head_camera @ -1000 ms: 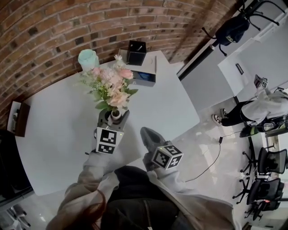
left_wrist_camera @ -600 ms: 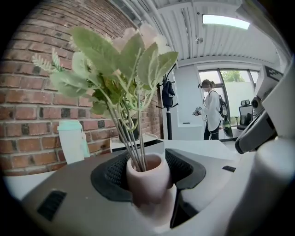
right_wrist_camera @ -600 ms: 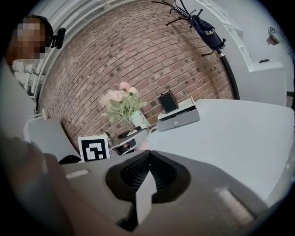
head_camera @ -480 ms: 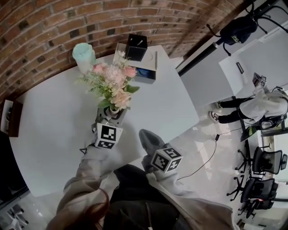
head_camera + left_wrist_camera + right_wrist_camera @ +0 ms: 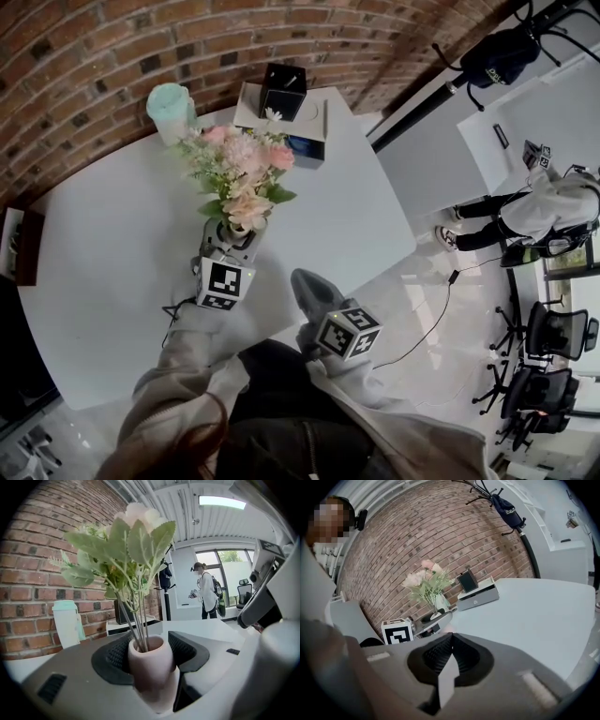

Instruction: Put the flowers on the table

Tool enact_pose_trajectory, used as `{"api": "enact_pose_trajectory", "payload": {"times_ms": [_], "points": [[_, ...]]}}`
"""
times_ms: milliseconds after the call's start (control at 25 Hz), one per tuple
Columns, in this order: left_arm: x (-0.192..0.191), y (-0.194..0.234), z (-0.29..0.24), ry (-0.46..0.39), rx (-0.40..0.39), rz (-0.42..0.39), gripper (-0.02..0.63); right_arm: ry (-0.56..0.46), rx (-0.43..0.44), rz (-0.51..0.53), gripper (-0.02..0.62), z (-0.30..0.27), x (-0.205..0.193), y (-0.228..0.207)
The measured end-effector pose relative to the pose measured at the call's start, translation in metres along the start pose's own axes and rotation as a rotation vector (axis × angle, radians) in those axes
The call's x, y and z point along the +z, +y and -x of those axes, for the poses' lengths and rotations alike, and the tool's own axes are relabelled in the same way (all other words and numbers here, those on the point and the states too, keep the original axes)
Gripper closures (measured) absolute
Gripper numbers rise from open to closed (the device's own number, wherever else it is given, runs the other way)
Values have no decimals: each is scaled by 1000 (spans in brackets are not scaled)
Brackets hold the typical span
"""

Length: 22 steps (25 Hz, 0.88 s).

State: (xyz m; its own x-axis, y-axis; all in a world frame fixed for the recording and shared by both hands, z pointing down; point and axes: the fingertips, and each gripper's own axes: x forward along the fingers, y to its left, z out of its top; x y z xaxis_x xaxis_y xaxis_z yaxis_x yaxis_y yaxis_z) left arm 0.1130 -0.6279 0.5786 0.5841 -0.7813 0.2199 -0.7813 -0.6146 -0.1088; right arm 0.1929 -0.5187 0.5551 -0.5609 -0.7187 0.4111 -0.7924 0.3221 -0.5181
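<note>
A bunch of pink and cream flowers [image 5: 242, 173] with green leaves stands in a small pink vase [image 5: 235, 236]. My left gripper [image 5: 231, 246] is shut on the vase [image 5: 149, 665], with its ribbed pads on both sides of the body and the stems [image 5: 138, 620] rising upright. It holds the vase over the white table [image 5: 112, 244]; I cannot tell whether the base touches the top. My right gripper [image 5: 312, 286] hangs by the table's near edge, shut and empty [image 5: 450, 656]. The right gripper view shows the flowers [image 5: 427, 583] and the left gripper [image 5: 433, 619] from the side.
A mint tumbler [image 5: 169, 105] stands at the table's far edge by the brick wall. A black box [image 5: 282, 91] sits on a flat white case [image 5: 314, 117] at the far corner. A person [image 5: 553, 206] and office chairs [image 5: 553, 342] are off to the right.
The left gripper and the vase have shifted slightly farther over the table, the blooms now nearer the black box. The right gripper has barely moved.
</note>
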Motion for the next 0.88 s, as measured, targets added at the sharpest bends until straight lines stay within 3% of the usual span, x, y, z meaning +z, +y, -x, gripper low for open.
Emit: {"api": "enact_pose_trajectory", "payload": {"times_ms": [600,640,760,880], "points": [[-4,-3,-2,31,-5,-28,377,10,36,11,595,-3,-5,11],[-5,-2,-3,30,-2,-20,367,9,37,12,595,-4,-5,12],[2,2,-2,16,0,-1,236,9,40,16,595,-4,-5,14],[13,6,5,0,-4,21,224,5,43,16,595,-3,-6,15]]}}
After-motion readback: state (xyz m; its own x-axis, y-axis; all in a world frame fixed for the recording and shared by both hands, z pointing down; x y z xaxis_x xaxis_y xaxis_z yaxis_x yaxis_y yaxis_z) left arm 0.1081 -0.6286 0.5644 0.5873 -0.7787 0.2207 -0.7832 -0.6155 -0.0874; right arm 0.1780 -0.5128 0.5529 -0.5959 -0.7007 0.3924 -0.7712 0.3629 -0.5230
